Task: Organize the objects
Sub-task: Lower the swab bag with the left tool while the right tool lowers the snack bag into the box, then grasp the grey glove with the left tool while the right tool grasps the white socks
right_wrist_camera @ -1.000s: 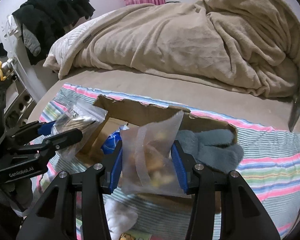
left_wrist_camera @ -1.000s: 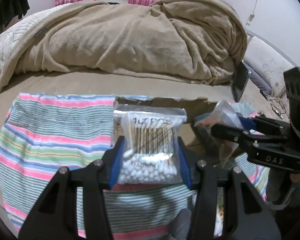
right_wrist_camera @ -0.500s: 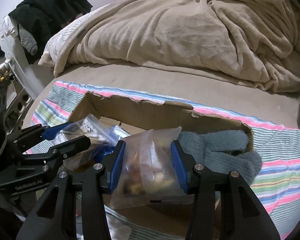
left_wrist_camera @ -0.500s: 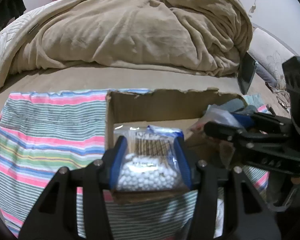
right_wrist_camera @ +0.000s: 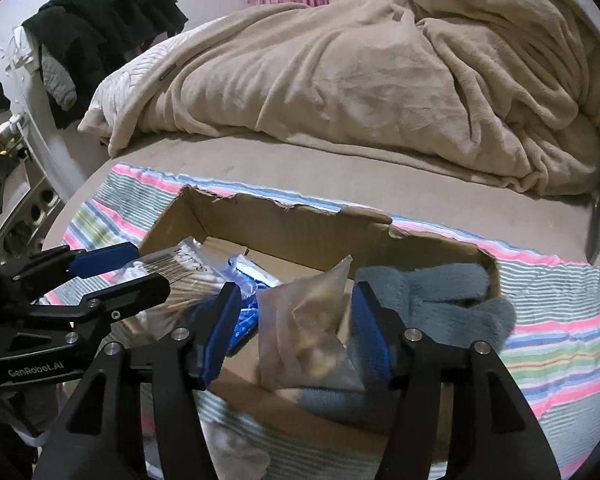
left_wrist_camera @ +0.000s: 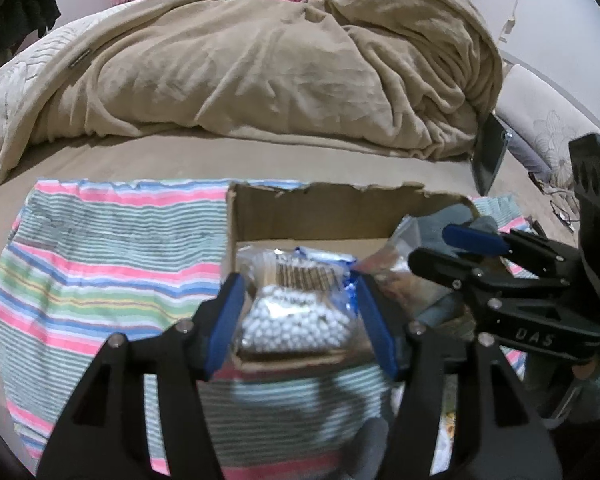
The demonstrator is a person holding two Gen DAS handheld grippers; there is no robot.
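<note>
An open cardboard box (left_wrist_camera: 332,216) (right_wrist_camera: 300,232) sits on a striped cloth on the bed. My left gripper (left_wrist_camera: 298,312) has its jaws spread wide around a clear bag of cotton swabs (left_wrist_camera: 296,312), which lies in the box's left end; it also shows in the right wrist view (right_wrist_camera: 180,276). My right gripper (right_wrist_camera: 296,324) has its jaws spread around a clear bag of yellowish pieces (right_wrist_camera: 312,332) that rests inside the box. A grey fleece item (right_wrist_camera: 432,300) fills the box's right end. A blue packet (right_wrist_camera: 244,300) lies in the box.
A striped cloth (left_wrist_camera: 100,260) covers the bed in front. A rumpled beige blanket (left_wrist_camera: 260,72) lies behind the box. A dark tablet (left_wrist_camera: 490,156) leans at the right. Dark clothes (right_wrist_camera: 100,28) hang at the far left.
Both grippers lowered their bags into the box. Both sets of jaws have widened since half a second ago, and the bags now rest in the box.
</note>
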